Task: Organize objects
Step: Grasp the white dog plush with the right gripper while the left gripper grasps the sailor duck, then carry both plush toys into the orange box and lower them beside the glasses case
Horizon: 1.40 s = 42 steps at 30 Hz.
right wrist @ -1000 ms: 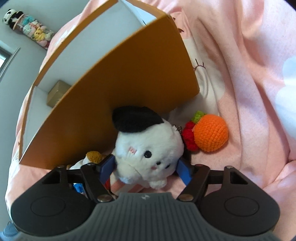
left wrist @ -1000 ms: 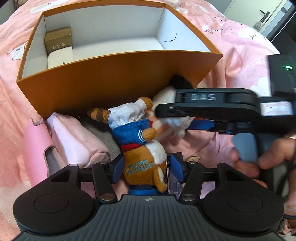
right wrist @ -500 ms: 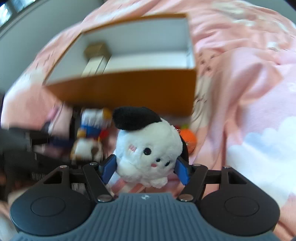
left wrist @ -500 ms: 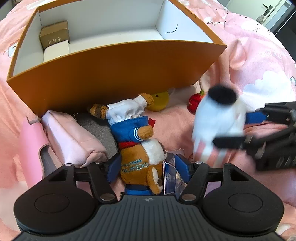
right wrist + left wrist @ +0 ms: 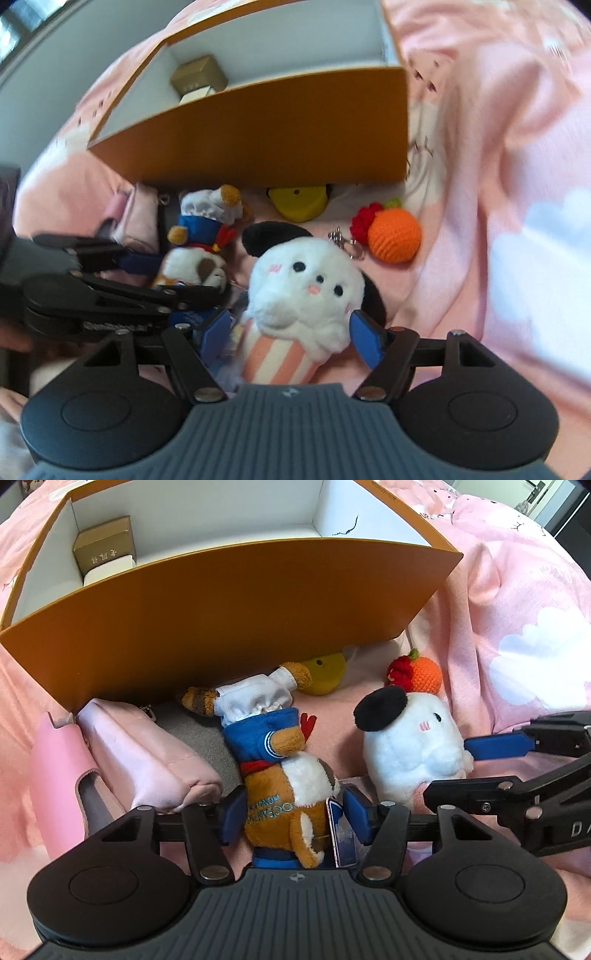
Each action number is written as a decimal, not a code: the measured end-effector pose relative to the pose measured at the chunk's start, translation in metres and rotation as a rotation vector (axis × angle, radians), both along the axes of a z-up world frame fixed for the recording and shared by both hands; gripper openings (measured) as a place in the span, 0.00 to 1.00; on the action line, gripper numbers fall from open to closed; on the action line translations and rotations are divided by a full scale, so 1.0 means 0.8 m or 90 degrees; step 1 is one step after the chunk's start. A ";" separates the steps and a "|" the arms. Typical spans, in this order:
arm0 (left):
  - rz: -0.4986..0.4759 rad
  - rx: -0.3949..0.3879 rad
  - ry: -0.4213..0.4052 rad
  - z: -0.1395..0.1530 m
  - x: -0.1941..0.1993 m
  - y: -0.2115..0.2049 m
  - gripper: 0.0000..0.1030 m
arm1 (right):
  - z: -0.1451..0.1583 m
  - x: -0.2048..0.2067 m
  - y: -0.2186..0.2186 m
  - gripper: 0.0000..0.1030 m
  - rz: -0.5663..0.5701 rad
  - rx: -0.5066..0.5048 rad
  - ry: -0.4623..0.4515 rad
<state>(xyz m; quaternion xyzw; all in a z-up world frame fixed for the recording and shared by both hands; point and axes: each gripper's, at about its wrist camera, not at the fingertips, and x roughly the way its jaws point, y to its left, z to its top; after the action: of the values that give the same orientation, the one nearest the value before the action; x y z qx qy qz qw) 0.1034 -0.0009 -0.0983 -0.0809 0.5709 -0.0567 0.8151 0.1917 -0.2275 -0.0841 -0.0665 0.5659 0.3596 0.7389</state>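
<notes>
A brown dog plush (image 5: 284, 797) in a blue jacket and white hat lies on the pink bedding, pointing at the orange box (image 5: 258, 602). My left gripper (image 5: 293, 810) is closing, its blue pads pressing the plush's body and paper tag. The white plush (image 5: 303, 288) with a black beret and striped body sits tilted between the fingers of my right gripper (image 5: 291, 332). Those jaws are opening and a gap shows beside the left pad. In the left wrist view the white plush (image 5: 410, 746) stands just right of the brown one, the right gripper (image 5: 447, 768) reaching in from the right.
The box is open-topped with white walls and holds a small gold box (image 5: 105, 546) in its left corner. In front of the box lie a pink pouch (image 5: 147, 753), a yellow plush (image 5: 325, 670) and a crochet orange (image 5: 424, 674) with a red berry. Rumpled pink bedding lies all round.
The right gripper has lifted the white plush away from the box wall, rolled, and now sits right of the brown plush with its pads looser. The left jaws widened, then narrowed on the brown plush.
</notes>
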 end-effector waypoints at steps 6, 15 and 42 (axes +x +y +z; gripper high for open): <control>-0.013 0.026 -0.007 -0.005 -0.002 -0.011 0.69 | -0.027 0.003 0.003 0.71 -0.075 -0.002 0.026; 0.015 0.007 -0.048 0.009 -0.019 0.002 0.55 | -0.023 -0.005 -0.002 0.61 -0.088 0.020 0.016; 0.068 -0.059 -0.344 0.166 -0.021 0.033 0.55 | 0.136 0.019 0.035 0.59 -0.021 0.210 -0.138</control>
<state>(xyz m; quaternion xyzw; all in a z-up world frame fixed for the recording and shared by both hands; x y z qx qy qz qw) 0.0865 0.0251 0.0343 -0.1303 0.3248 -0.0595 0.9349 0.2066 -0.1994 0.0250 0.0265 0.4171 0.4262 0.8023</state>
